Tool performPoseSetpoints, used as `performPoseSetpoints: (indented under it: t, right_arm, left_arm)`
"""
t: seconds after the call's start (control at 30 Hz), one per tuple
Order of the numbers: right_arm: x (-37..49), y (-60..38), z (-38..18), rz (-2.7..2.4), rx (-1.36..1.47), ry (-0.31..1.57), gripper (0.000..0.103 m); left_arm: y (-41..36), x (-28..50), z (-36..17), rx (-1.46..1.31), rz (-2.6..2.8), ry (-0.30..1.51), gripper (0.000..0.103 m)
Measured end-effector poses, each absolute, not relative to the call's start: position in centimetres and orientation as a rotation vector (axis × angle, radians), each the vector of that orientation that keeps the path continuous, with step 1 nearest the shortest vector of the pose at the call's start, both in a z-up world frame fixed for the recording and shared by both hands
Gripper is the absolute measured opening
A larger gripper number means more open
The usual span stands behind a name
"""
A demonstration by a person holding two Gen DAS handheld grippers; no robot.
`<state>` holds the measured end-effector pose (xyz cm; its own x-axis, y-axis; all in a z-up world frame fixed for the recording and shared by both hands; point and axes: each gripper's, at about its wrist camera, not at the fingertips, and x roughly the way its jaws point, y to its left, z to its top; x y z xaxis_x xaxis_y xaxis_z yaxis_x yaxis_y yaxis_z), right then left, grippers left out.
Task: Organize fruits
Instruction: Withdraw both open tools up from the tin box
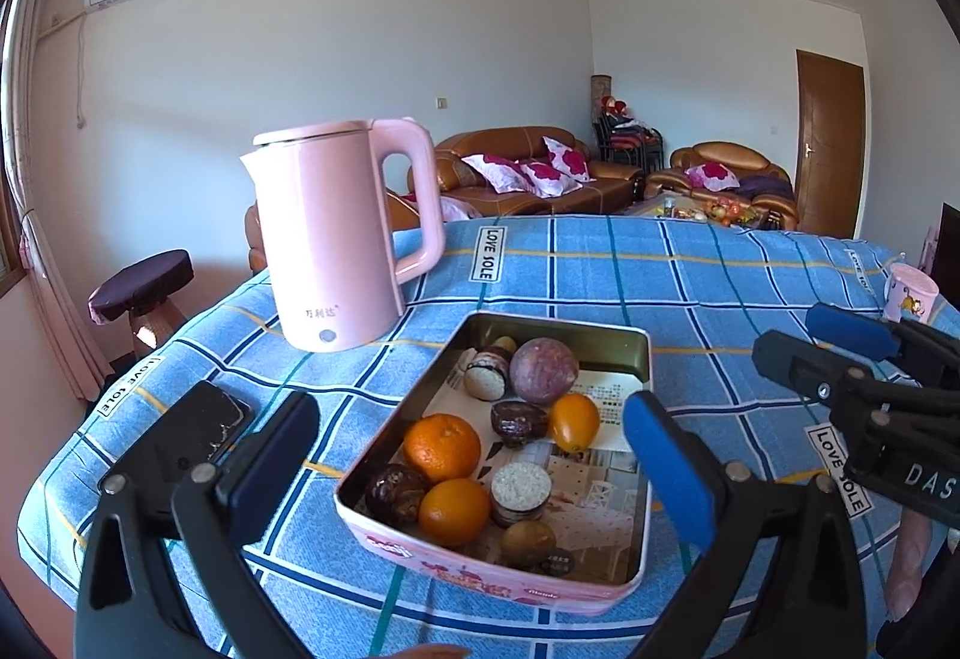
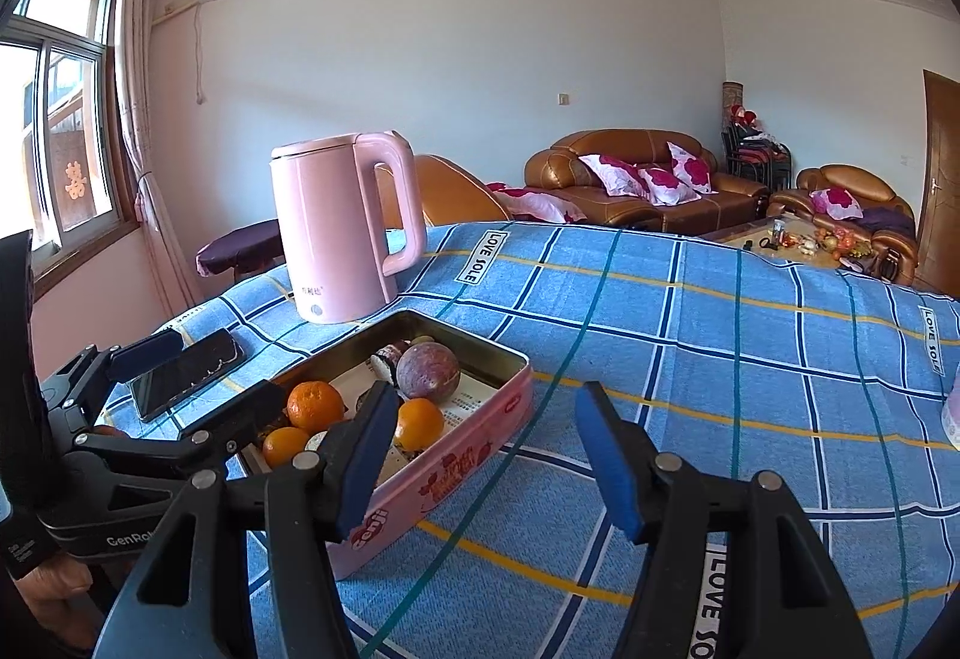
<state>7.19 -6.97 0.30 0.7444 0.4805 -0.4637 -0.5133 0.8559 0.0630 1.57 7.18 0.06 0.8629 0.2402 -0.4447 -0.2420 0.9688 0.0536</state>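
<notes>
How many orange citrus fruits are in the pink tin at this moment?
3, all in the tin: a mandarin at its left side, another orange fruit nearer the front wall, and a small oval one mid-tin beside the purple fruit. More may be hidden.

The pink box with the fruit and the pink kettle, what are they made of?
The pink box looks like thin metal: its bare inner wall is shiny and gold-toned, and the outside is printed. The pink kettle looks like smooth, glossy plastic, with soft highlights; what is inside it can't be seen.
</notes>
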Motion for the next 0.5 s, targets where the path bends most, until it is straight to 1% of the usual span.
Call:
performPoseSetpoints:
  t: [0.5]
  right_arm:
    - [7.39, -7.94, 0.17, 0.531, -0.072, 0.493, 0.063]
  left_arm:
    - [6.84, 1.94, -0.31, 0.004, 0.274, 0.477, 0.103]
